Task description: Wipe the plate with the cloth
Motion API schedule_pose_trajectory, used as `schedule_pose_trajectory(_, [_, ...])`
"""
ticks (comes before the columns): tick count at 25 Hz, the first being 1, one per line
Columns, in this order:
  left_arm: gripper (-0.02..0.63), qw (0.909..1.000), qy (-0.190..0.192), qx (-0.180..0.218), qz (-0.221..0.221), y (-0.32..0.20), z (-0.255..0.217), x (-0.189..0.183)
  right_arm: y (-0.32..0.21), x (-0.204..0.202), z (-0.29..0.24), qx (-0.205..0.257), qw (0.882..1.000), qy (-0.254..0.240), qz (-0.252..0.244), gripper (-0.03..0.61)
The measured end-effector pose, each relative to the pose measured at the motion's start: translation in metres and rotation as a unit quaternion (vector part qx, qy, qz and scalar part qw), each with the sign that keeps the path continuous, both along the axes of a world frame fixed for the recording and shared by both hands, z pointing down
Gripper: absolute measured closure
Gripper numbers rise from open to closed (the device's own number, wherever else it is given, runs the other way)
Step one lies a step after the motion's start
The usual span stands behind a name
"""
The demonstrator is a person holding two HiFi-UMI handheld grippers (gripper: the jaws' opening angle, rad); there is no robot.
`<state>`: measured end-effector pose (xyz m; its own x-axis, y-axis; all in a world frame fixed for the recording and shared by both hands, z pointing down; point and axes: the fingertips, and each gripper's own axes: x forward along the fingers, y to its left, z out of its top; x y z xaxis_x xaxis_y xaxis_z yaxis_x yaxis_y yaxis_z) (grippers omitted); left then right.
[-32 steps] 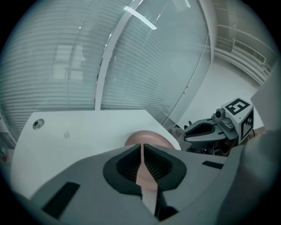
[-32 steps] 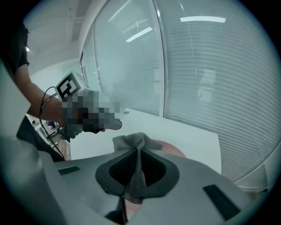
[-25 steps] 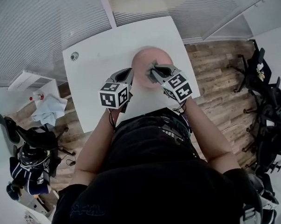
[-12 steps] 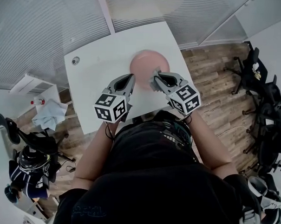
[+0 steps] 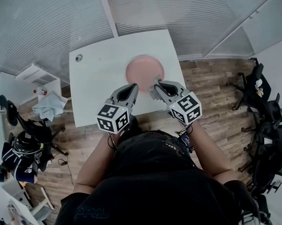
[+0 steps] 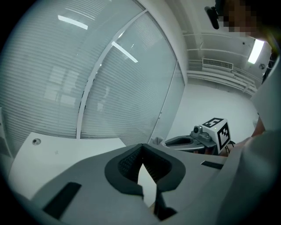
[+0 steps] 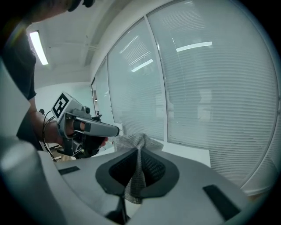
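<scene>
Right tool pinches only a thin fold of cloth near the plate, left tool pressed together empty, so cloth may slip free mid-wipe.

I see a pink plate, a white tabletop, a grey woven-mesh cloth, my dark grey fingers, and black-and-white checked marker cubes.

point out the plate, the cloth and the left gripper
plate (image 5: pixel 144 72), head view, middle of its pink face
cloth (image 7: pixel 136 143), right gripper view, bunched end sticking out past the jaws
left gripper (image 5: pixel 133 87), head view, between its closed fingertips
</scene>
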<state>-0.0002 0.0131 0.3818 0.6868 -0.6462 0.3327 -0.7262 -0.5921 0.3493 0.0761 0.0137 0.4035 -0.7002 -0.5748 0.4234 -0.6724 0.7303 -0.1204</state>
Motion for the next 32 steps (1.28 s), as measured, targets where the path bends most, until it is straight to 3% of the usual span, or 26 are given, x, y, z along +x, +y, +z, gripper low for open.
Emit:
schedule_pose_trajectory(8, [0.598,0.9984,-0.002,0.044,-0.035,0.064,-0.022,0.039,0.065,0.033,-0.018,0.01,0.999,-0.038,-0.038,0.54])
schedule_pose_trajectory(18, [0.598,0.9959,-0.022,0.069,-0.054,0.138,-0.029,0.054,0.133,0.041,-0.024,0.018,0.995,-0.064,-0.071,0.54])
schedule_pose_trajectory(32, [0.598,0.996,-0.02,0.067,-0.056,0.169,-0.027,0.053,0.166,0.029,-0.032,0.022,0.993,-0.076,-0.085,0.54])
